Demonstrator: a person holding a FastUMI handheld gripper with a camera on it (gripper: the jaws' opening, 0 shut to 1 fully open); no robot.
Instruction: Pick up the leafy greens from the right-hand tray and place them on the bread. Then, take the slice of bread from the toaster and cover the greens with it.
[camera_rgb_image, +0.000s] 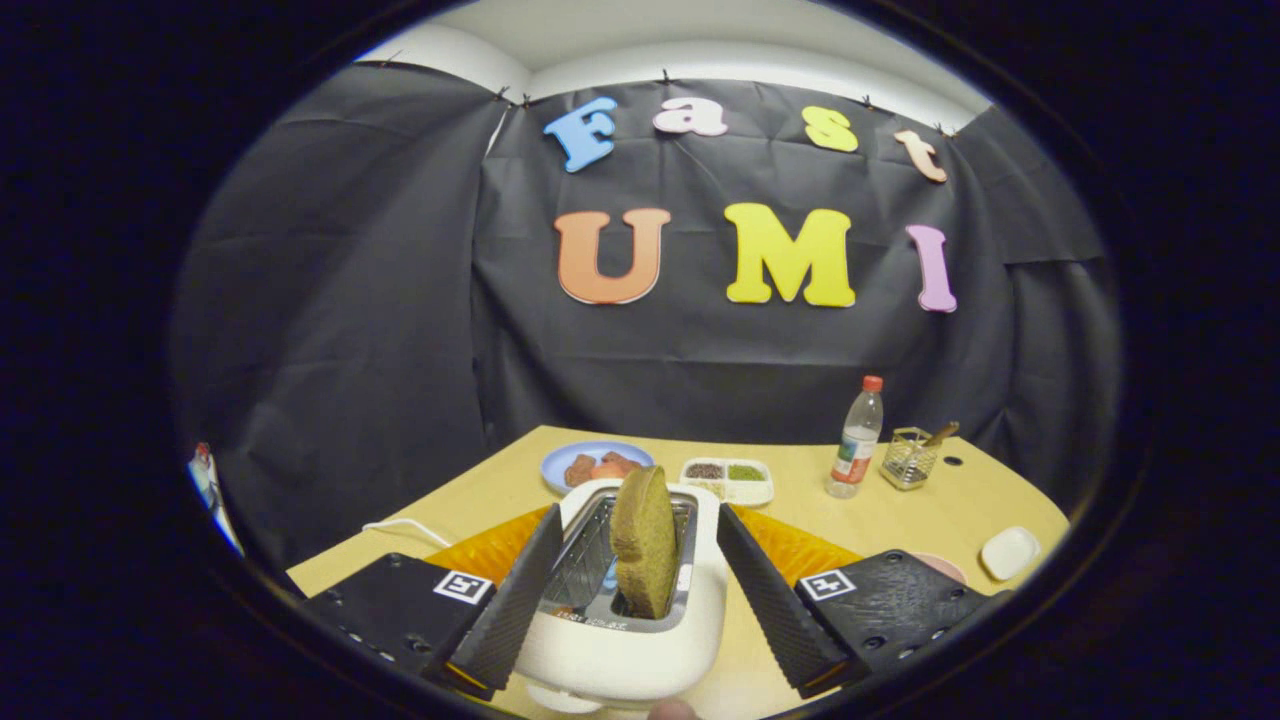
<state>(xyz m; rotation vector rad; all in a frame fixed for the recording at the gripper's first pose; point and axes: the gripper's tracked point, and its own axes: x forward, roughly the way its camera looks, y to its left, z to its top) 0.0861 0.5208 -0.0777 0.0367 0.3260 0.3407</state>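
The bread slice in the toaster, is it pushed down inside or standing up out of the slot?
Standing up: the bread slice rises above the toaster slot, between the open gripper fingers.

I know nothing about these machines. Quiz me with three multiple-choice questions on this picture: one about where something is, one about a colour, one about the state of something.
1. Where is the brown slice of bread?
A. on the blue plate
B. standing in the white toaster's slot
C. lying flat on the table

2. What colour is the clear plastic bottle's cap?
A. red
B. green
C. black

3. What are the gripper's fingers doing?
A. pressing on the bread
C. shut together
B. spread open on either side of the toaster

Answers: 1 B, the slice sticks up out of the white toaster. 2 A, the clear plastic bottle beyond the toaster has a red top. 3 B, the gripper has its fingers wide apart, touching nothing.
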